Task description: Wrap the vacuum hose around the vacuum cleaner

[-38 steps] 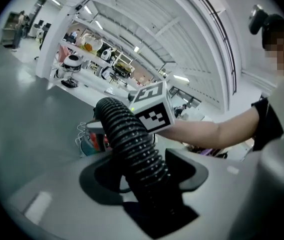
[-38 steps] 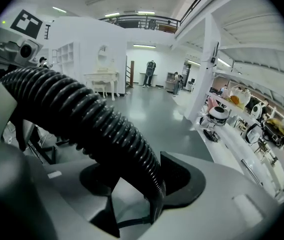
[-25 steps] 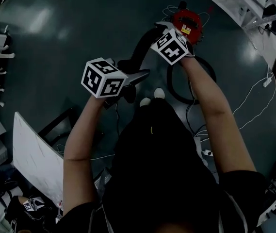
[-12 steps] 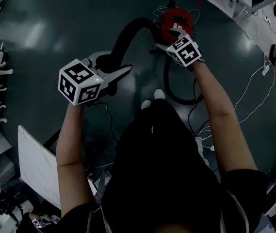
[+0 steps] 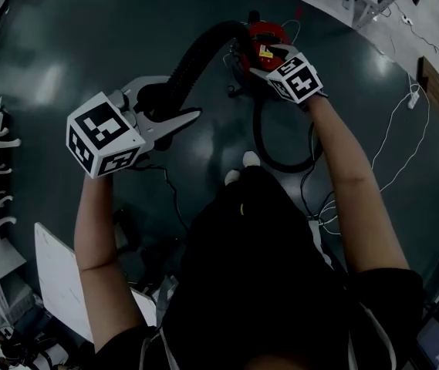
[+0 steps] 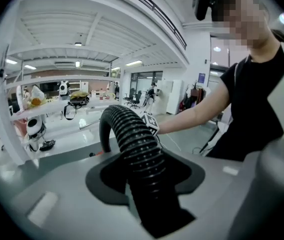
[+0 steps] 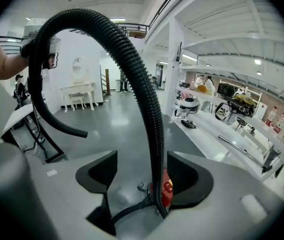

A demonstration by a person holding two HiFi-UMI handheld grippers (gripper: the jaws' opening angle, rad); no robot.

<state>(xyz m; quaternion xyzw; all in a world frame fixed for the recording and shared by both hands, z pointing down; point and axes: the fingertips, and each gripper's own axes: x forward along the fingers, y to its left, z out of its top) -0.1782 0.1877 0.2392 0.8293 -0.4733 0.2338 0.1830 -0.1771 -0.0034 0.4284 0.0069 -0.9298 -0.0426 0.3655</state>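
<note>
Left gripper (image 6: 144, 171) is clamped on the black ribbed vacuum hose (image 5: 196, 52), which arches above the dark floor (image 5: 126, 21). Right gripper (image 7: 142, 176) has just been opening, its jaws wide; the hose runs loose between them. The red canister vacuum cleaner (image 5: 265, 37) sits on the floor just beyond.

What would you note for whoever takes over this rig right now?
Left gripper: shut on the hose, holding it up off the floor.
Right gripper: open, its jaws have just been opening; the hose runs between them unclamped, just above the vacuum cleaner.
Hose: arches from the vacuum cleaner up to the left gripper; its free end hangs beyond it.
Done: hose lifted; no turn round the vacuum cleaner visible.
Left: wind the hose round the vacuum cleaner.
</note>
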